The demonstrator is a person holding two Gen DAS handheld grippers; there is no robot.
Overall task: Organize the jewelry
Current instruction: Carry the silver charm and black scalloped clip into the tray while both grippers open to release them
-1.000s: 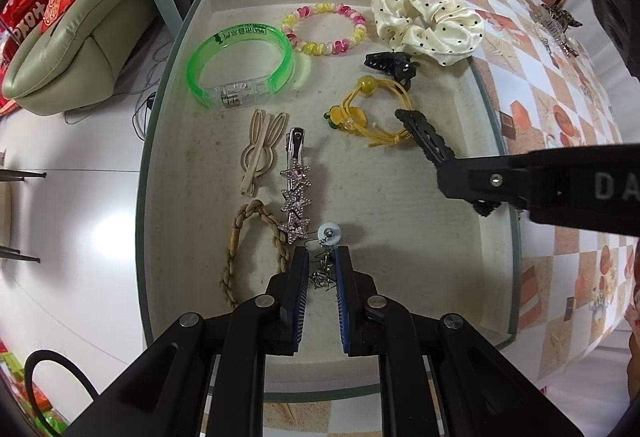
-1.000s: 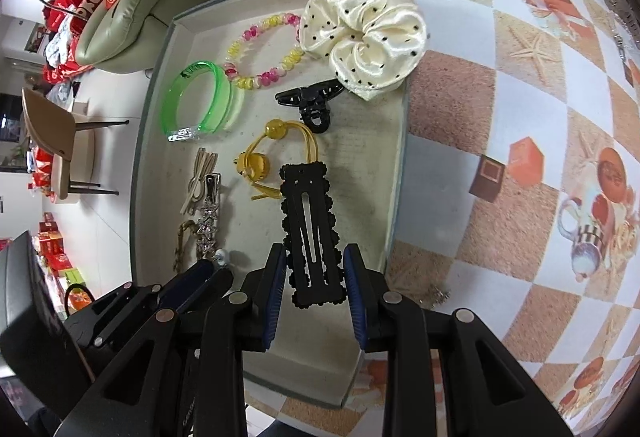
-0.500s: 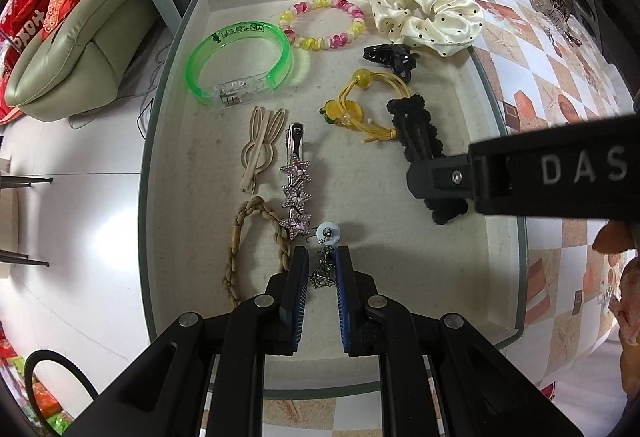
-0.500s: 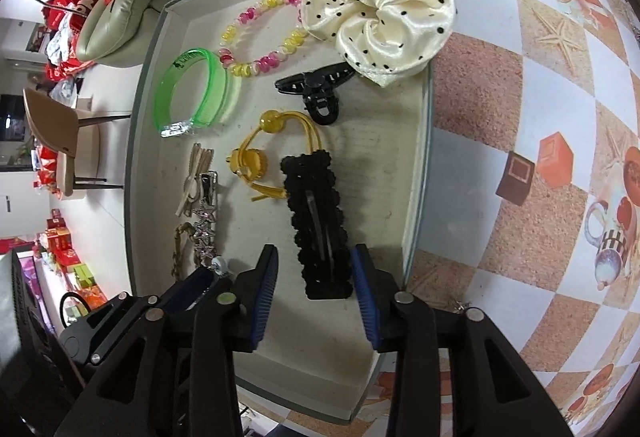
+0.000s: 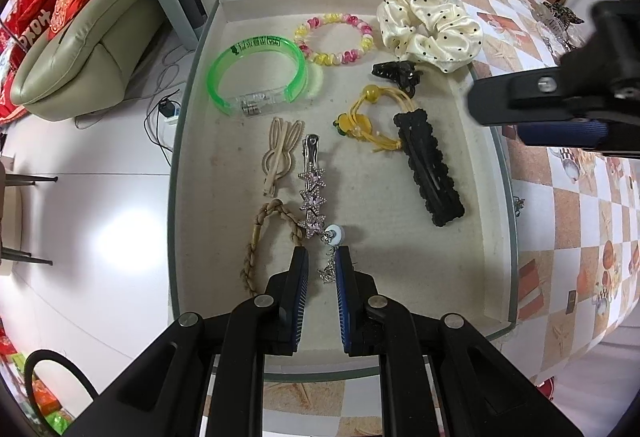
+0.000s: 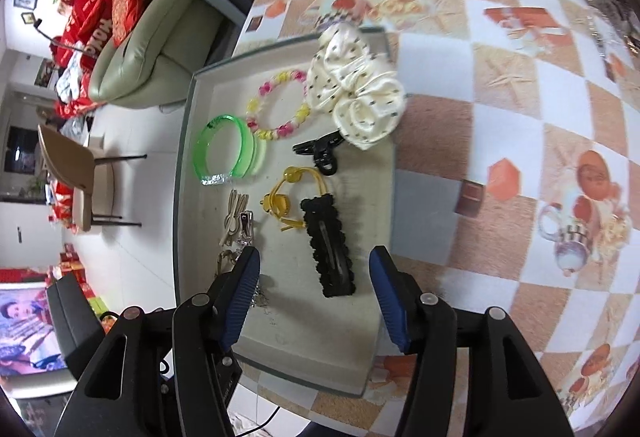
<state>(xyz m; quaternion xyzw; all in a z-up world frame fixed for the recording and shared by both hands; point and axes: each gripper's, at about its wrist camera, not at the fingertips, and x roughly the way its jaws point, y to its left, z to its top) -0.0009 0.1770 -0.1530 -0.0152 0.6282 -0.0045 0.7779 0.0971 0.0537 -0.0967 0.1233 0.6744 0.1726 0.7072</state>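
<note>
Checked-cloth counter [image 6: 500, 85], grey felt-lined tray [image 5: 400, 277], black scalloped hair clip [image 6: 330, 247] lying free below right gripper [image 6: 314, 295] with jaws opening, left gripper [image 5: 322, 277] jaws closed on silver dangling earring [image 5: 330, 261].

Both wrist fisheyes looking steeply down, close over the same tray [image 5: 188, 141] [image 6: 184, 165] — right view higher, catching more checkered surface [image 6: 500, 109].

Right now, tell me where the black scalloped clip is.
The black scalloped clip lies flat in the tray, right side of the left wrist view, touching the yellow hair tie.
</note>
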